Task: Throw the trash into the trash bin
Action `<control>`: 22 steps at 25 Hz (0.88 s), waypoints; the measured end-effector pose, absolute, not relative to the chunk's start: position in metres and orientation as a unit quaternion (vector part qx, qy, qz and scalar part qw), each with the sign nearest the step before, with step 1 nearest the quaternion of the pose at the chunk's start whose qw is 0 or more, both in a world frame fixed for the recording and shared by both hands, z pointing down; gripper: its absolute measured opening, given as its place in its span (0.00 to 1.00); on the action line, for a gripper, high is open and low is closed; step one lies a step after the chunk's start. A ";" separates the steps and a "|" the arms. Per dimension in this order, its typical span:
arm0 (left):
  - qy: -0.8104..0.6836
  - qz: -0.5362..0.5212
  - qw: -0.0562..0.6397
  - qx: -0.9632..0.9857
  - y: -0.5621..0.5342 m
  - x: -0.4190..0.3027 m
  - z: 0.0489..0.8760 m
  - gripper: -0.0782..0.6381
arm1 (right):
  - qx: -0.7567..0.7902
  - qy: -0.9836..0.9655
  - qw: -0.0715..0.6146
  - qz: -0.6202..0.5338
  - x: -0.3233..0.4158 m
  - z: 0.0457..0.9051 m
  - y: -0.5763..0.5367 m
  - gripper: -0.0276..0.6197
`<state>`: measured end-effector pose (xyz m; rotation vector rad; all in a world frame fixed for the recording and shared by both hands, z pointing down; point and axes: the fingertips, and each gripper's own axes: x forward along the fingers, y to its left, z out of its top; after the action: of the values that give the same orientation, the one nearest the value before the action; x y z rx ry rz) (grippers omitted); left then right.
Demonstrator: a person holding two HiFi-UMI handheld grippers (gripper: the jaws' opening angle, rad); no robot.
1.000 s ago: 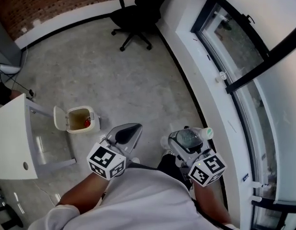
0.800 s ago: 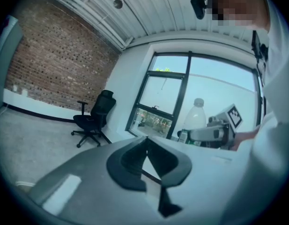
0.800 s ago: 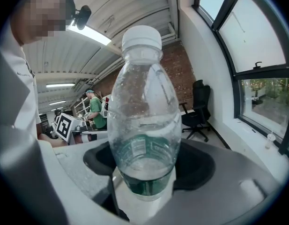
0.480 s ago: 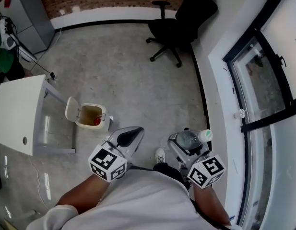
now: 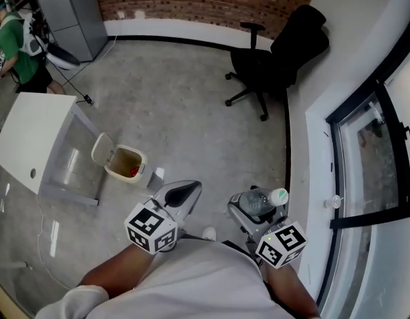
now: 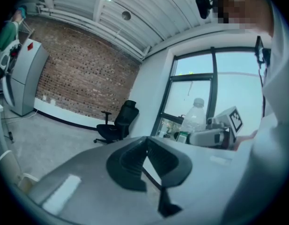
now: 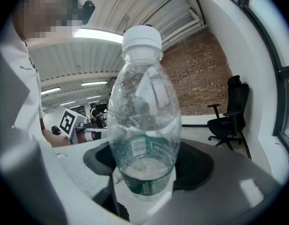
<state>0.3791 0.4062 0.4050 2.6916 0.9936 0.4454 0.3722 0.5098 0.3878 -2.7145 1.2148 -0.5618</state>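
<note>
A small cream trash bin (image 5: 129, 164) stands on the concrete floor with its lid (image 5: 102, 147) flipped open and something red inside. It lies ahead and to the left of both grippers. My right gripper (image 5: 252, 208) is shut on a clear plastic bottle (image 5: 256, 201) with a white cap and green label. In the right gripper view the bottle (image 7: 144, 102) stands upright between the jaws of the right gripper (image 7: 146, 170). My left gripper (image 5: 179, 193) holds nothing, and its jaws meet at the tips in the left gripper view (image 6: 145, 139).
A white table (image 5: 28, 138) stands just left of the bin. A black office chair (image 5: 278, 52) is by the far brick wall. Windows with a white sill (image 5: 304, 178) run along the right. A person in green (image 5: 15, 42) stands far left beside a grey cabinet (image 5: 68, 8).
The head view has swung left: the chair and window slide right and the brick wall and table come into view. Both grippers keep their pose and the bottle stays gripped.
</note>
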 end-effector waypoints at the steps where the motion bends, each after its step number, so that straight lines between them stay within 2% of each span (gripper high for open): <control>1: 0.331 0.152 0.119 0.923 0.410 0.383 0.407 0.12 | -0.891 0.410 0.055 -0.187 0.375 0.390 0.513 0.55; 10: 0.276 0.149 0.106 0.944 0.435 0.397 0.414 0.12 | -0.858 0.473 0.068 -0.186 0.408 0.402 0.521 0.55; 16: 0.184 0.157 0.104 0.965 0.389 0.392 0.407 0.12 | -0.822 0.533 0.080 -0.183 0.428 0.398 0.483 0.55; 22: 0.115 0.173 0.124 0.970 0.341 0.373 0.421 0.12 | -0.784 0.584 0.060 -0.201 0.423 0.407 0.434 0.55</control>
<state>0.3734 0.3414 0.4213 2.8286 0.3343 0.5045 0.4230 0.4341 0.4070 -2.3732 1.7691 -0.6099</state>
